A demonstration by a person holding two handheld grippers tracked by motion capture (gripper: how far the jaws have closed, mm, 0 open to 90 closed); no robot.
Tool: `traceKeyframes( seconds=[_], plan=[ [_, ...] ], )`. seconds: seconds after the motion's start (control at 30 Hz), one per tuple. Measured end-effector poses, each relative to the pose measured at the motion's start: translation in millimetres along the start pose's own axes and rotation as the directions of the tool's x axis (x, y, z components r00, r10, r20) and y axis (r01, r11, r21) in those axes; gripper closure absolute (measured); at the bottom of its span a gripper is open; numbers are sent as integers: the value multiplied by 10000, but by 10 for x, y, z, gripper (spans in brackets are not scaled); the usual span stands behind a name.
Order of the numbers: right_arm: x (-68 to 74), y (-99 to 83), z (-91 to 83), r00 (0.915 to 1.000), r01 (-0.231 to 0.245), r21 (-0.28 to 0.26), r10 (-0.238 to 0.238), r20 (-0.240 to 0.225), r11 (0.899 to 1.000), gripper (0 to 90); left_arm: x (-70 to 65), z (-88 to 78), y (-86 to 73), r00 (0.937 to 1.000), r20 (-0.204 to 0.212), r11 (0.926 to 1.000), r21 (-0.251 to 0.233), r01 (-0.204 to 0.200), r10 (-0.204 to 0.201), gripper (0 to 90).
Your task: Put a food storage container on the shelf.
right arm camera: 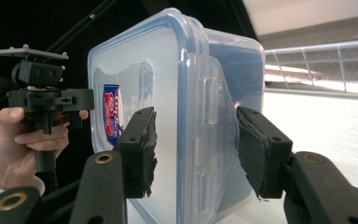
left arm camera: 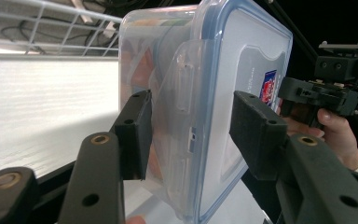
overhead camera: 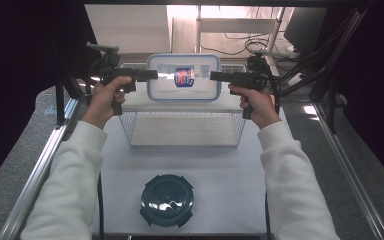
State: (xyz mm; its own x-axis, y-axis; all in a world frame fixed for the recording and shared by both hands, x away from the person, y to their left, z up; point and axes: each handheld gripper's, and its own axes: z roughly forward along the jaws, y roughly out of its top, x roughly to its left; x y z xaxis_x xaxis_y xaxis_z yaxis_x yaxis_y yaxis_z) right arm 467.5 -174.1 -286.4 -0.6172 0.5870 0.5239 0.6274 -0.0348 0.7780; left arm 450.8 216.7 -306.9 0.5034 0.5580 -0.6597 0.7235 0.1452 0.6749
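A clear plastic food box (overhead camera: 183,77) with a blue-rimmed lid and a red-and-blue label hangs in the air above a wire basket (overhead camera: 182,131). It is held from both ends. My left gripper (overhead camera: 152,75) is shut on the box's left end, and in the left gripper view its pads (left arm camera: 135,133) press the body and lid of the box (left arm camera: 242,56). My right gripper (overhead camera: 215,76) is shut on the right end. In the right gripper view it (right arm camera: 193,144) clamps the box (right arm camera: 135,70) across the lid and a side latch.
The white wire basket stands on the white table (overhead camera: 220,170) at mid-depth. A round dark blue lidded container (overhead camera: 166,200) sits near the front edge. Metal frame rails (overhead camera: 45,160) run along both table sides, and cables and a white stand lie behind.
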Motion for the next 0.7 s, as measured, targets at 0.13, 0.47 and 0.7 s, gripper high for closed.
traceKeyframes(
  seconds=[0.13, 0.47, 0.7],
  plan=[
    [-61, -9, 84, 9994, -330, 128, 328, 143, 9994, 488, 107, 55, 4, 9995, -40, 9994, 153, 311, -311, 492],
    [-228, 0, 209, 9834, -1800, 194, 1795, 259, 9835, 484, 227, 147, 49, 9961, -110, 9961, -57, 880, -881, 493],
    [-290, -13, 296, 9499, -3087, -189, 3092, 450, 9510, 481, 323, 192, 76, 9893, -70, 9892, -134, 1459, -1460, 487]
  ],
)
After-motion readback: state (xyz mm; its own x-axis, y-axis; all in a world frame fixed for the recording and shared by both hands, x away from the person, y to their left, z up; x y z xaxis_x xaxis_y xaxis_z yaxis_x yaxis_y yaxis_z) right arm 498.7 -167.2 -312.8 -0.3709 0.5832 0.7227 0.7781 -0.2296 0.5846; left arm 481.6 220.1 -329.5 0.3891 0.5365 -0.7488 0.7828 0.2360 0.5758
